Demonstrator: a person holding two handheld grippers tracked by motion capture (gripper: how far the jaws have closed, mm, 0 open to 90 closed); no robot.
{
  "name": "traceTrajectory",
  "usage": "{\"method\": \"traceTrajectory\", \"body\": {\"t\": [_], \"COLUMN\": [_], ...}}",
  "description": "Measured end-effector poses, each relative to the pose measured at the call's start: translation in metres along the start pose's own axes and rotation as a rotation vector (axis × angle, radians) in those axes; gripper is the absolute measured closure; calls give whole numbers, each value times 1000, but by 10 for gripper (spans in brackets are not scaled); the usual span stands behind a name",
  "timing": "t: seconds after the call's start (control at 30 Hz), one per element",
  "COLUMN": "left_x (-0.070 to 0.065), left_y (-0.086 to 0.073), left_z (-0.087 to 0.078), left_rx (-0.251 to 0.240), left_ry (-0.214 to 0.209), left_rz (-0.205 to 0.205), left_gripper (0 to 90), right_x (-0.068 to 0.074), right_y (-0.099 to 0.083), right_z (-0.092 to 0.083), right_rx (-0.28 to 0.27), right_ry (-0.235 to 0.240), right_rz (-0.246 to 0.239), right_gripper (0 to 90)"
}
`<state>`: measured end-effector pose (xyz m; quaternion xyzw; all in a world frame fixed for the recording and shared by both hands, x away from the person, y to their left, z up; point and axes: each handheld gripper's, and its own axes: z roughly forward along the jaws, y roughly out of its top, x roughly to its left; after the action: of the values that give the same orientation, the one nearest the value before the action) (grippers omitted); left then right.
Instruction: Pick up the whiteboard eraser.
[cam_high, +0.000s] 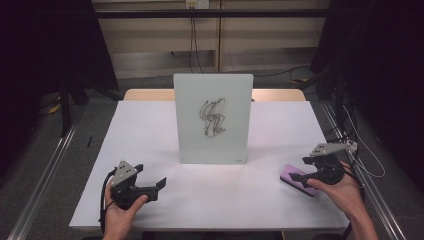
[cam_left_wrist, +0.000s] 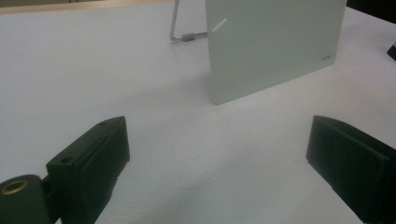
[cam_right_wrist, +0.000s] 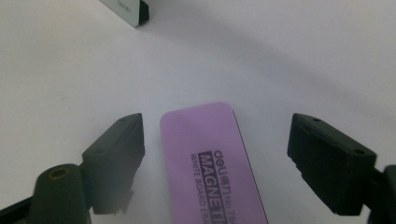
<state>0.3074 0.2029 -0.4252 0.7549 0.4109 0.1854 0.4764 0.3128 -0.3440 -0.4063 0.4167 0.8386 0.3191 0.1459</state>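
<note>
Right hand-held gripper (cam_right_wrist: 215, 154) low over bench (cam_high: 165, 135), jaws apart, straddling purple whiteboard eraser (cam_right_wrist: 210, 158); gap either side, pads not touching. Eraser flat near bench's right front edge. Left hand-held gripper (cam_left_wrist: 215, 154) wide open, empty. Farther back: upright whiteboard (cam_high: 213, 118), black scribble.

Left hand-held gripper (cam_left_wrist: 219, 163) with jaws wide apart over white table (cam_left_wrist: 93, 70), upright whiteboard (cam_left_wrist: 271, 46) beyond

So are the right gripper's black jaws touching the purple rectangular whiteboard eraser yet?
Apart. In the right gripper view the purple eraser lies between the right gripper jaws, with white table showing on either side.
</note>
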Motion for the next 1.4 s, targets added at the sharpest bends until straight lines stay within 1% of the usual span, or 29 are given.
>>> {"method": "traceTrajectory", "body": {"t": [0.03, 0.07, 0.13, 0.17, 0.2, 0.33, 0.37, 0.4, 0.43, 0.47, 0.53, 0.57, 0.63, 0.67, 0.77, 0.87, 0.93, 1.0, 1.03, 1.2, 1.4], "left_x": [0, 1, 0, 0, 0, -1, -1, -1, -1, -1, -1, -1, -1, -1, -2, -2, -2, -2, -2, -2, -2], "left_y": [0, 0, -1, -1, -1, -1, -1, -1, -1, -1, -1, -2, -2, -2, -2, -2, -2, -2, -2, -2, -3], "left_z": [0, 0, 0, 0, 0, 0, 0, 1, 1, 1, 1, 1, 2, 2, 2, 3, 3, 3, 3, 3, 4], "left_rx": [3, 8, 7, 9, 15, 22, 23, 23, 23, 24, 25, 26, 31, 33, 35, 39, 43, 45, 44, 45, 48], "left_ry": [-4, -11, -16, -18, -20, -24, -25, -25, -26, -27, -29, -32, -37, -38, -39, -48, -54, -54, -54, -53, -56], "left_rz": [-2, 0, 0, 3, 7, 9, 9, 8, 7, 6, 6, 6, 6, 8, 11, 6, -1, 2, 0, 3, 1], "left_gripper": [61, 61, 61, 61, 61, 61, 61, 61, 61, 61, 61, 61, 61, 61, 61, 61, 61, 60, 60, 61, 61], "right_x": [0, -1, -1, -2, -2, -2, -1, -1, -1, -1, -1, -1, -1, 0, 2, 3, 5, 5, 6, 6, 7], "right_y": [0, -2, -2, -3, -4, -5, -5, -6, -6, -6, -8, -8, -8, -9, -9, -8, -6, -6, -6, -6, -3], "right_z": [0, 1, 2, 2, 3, 4, 4, 5, 6, 6, 8, 8, 10, 11, 13, 15, 15, 15, 16, 16, 16], "right_rx": [0, 28, 37, 47, 65, 70, 78, 98, 105, 105, 123, 123, 145, 171, 175, 190, 204, 207, 212, 215, 235], "right_ry": [0, 9, 4, 1, 8, 17, 24, 17, 11, 11, 18, 18, 20, 29, 35, 21, 7, 3, 6, 4, -4], "right_rz": [0, -13, -20, -23, -33, -50, -56, -62, -72, -72, -81, -81, -86, -101, -110, -131, -150, -149, -162, -161, -178], "right_gripper": [238, 266, 260, 263, 277, 306, 306, 298, 299, 299, 309, 309, 317, 331, 355, 386, 392, 392, 393, 393, 402]}}
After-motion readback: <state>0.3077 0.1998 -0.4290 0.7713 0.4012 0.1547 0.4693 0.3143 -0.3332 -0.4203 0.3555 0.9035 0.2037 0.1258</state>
